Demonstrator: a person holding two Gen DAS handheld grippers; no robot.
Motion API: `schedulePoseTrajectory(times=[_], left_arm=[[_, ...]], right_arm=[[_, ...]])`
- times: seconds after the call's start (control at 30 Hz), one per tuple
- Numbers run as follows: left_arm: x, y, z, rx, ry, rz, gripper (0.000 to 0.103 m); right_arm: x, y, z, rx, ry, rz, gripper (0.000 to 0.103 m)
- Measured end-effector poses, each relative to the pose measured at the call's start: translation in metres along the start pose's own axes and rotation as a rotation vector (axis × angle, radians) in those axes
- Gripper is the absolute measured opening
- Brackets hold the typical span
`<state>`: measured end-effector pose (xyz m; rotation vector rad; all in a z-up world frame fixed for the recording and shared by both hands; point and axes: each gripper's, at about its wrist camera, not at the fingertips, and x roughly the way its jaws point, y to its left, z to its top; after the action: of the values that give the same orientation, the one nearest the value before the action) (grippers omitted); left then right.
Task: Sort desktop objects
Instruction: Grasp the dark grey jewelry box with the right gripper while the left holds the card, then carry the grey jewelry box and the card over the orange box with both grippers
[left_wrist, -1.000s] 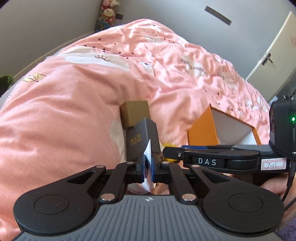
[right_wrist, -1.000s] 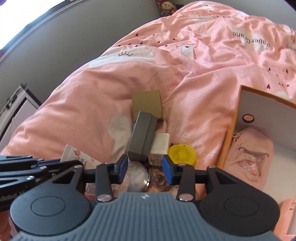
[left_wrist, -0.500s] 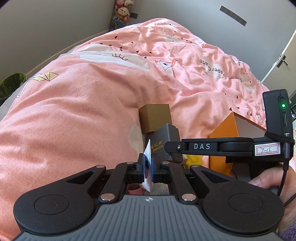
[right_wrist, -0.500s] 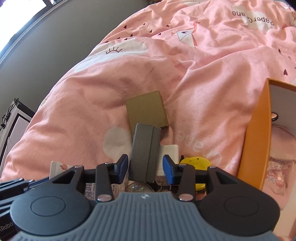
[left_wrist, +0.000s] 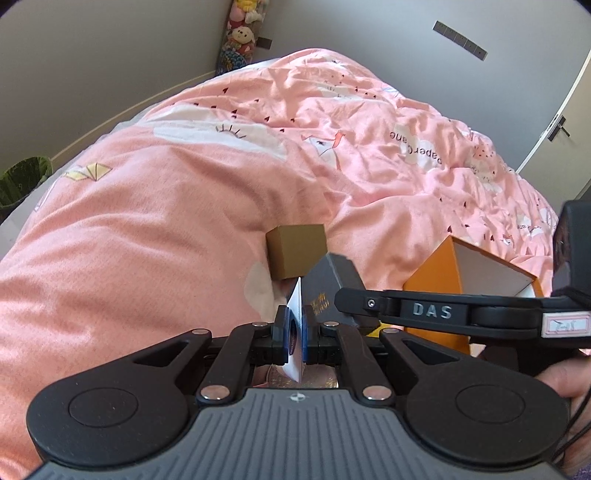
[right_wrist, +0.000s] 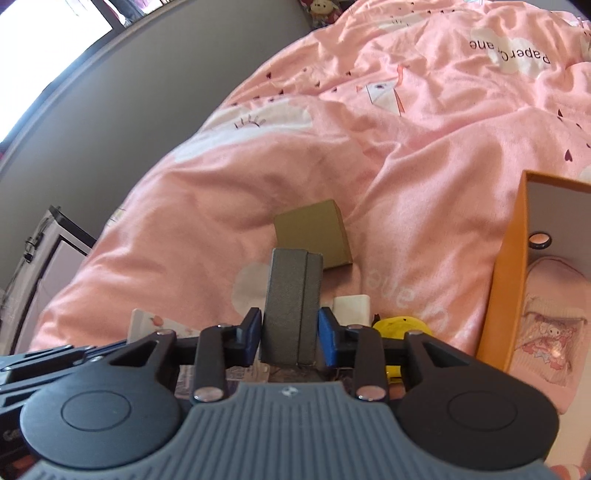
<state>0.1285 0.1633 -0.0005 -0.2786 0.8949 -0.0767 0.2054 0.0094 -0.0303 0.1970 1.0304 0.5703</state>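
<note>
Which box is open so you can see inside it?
The orange box. Its white inside shows, with a pink pouch in it. The grey box between the right gripper's fingers and the brown box behind it are both closed.

a bed under a rumpled pink duvet (left_wrist: 166, 221) printed with clouds and paper cranes fills the room, grey walls (left_wrist: 92, 55) behind it, soft toys (left_wrist: 242, 33) in the far corner, a bright window (right_wrist: 44, 44) far left.
</note>
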Motion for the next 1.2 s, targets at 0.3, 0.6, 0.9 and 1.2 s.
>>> schedulePoseTrajectory(times=[0.3,0.6,0.9,1.2], left_arm=[[-0.019,-0.035,0.008,0.013,-0.047,-0.087,0.006],[-0.026,-0.080,0.017,0.045,-0.080,-0.195,0.006],[-0.017,-0.122,0.021,0.108,-0.058,-0.243,0.006],[0.003,-0.151,0.021,0.170,0.000,-0.250,0.006]], right_arm=[[-0.075,-0.014,-0.004,0.019,-0.127,0.031,0.035],[-0.156,-0.064,-0.009,0.099,-0.283,-0.058,0.035],[-0.140,-0.129,-0.012,0.310,-0.280,-0.127,0.035],[-0.104,-0.158,-0.012,0.403,-0.247,-0.074,0.035]])
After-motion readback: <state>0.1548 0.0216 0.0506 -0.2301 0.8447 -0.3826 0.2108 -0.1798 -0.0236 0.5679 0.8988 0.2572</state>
